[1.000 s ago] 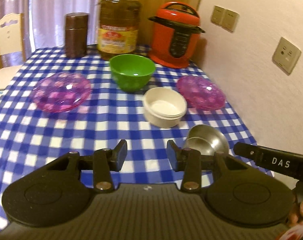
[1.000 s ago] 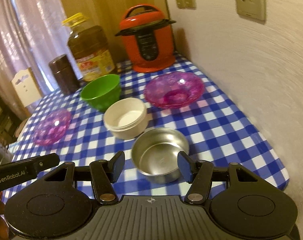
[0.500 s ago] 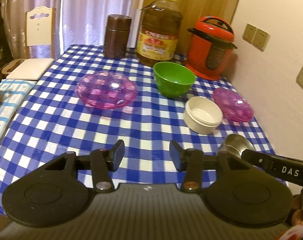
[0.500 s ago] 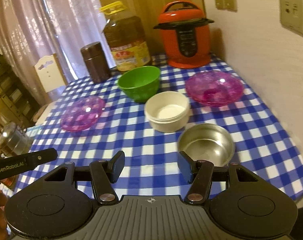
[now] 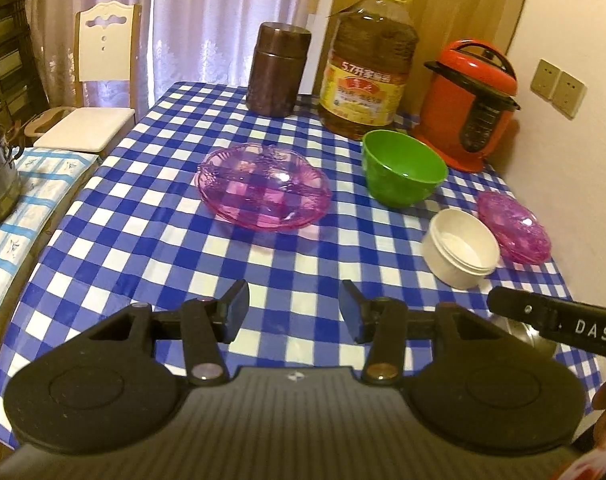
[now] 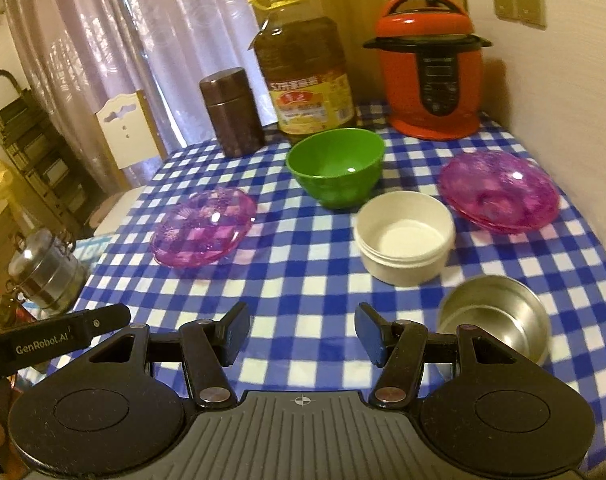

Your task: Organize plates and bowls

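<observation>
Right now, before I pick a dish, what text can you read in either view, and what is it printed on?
"DAS": white letters on the right gripper's black arm, seen at the left wrist view's right edge.
"GenRobot.AI": on the left gripper's black arm, in the right wrist view.
"5.7": start of the top line on the oil bottle label; its other characters are too blurred.
Red cooker panel: too small to read.

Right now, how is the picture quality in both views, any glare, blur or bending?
Left wrist view: sharp, warm dim light, fisheye bows the table edges, glints on the pink glass plate. Right wrist view: the wall at right is smeared, a highlight sits inside the green bowl, the steel bowl looks soft.
</observation>
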Motion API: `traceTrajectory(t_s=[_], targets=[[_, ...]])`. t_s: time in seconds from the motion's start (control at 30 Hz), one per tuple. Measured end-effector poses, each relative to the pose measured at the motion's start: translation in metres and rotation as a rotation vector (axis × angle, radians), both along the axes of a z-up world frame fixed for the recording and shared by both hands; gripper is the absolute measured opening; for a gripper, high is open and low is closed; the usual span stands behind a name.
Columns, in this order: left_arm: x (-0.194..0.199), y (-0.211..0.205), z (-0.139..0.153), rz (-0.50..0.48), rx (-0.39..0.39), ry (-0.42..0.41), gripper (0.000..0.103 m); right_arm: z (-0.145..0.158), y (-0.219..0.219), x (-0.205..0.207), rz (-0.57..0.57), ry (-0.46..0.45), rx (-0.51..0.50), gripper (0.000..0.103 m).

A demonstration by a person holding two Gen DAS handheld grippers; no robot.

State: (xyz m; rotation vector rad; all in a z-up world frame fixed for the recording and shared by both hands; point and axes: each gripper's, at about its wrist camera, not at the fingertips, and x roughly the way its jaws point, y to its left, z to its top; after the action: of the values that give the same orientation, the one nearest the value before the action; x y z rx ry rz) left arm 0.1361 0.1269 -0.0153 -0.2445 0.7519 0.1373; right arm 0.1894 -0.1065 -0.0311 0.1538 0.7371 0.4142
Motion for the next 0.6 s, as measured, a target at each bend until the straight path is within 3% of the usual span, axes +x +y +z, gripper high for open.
traceTrajectory(t_s=[0.6], targets=[[0.078, 0.076, -0.036, 0.093, -0.041, -0.022, 0.045, -0.035, 0.084, 0.1, 0.08, 0.037, 0.029, 0.058]])
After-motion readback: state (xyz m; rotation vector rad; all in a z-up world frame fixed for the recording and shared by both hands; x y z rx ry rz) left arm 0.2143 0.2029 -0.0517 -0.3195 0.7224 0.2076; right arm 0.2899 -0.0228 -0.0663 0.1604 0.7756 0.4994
